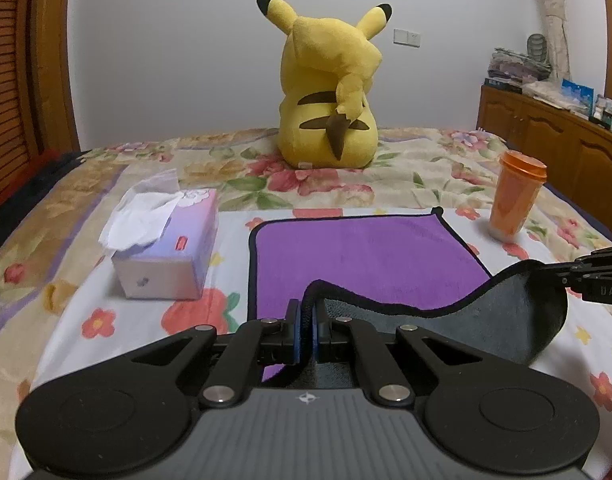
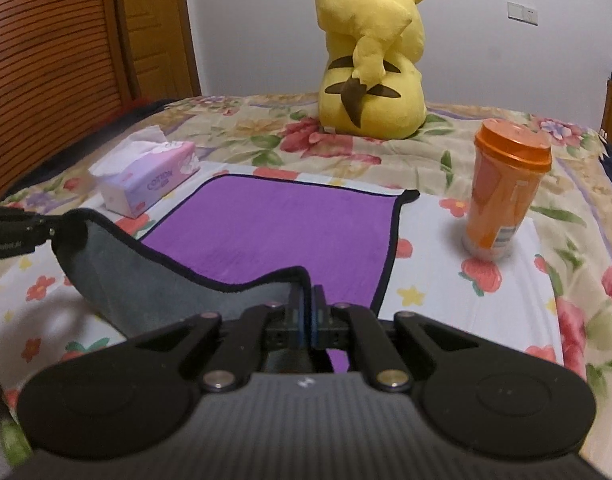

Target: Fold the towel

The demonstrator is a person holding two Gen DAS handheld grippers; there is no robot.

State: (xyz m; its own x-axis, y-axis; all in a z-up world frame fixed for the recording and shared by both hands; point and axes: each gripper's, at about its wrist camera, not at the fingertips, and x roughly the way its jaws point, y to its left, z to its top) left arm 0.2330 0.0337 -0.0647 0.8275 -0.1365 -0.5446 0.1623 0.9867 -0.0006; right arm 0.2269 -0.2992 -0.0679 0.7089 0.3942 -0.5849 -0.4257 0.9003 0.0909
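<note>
Tissue box (image 1: 166,248), orange cup (image 2: 505,196) beside towel (image 1: 365,256)

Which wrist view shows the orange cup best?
The right wrist view: the orange cup stands large, lid and label stripe visible, beside the towel. In the left wrist view it sits smaller, near the right edge.

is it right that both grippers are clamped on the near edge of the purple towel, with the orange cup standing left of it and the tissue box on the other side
Not quite. The orange cup stands right of the purple towel, and the tissue box is on the left, as the right wrist view shows. The left gripper and right gripper are indeed clamped on its near edge.
</note>
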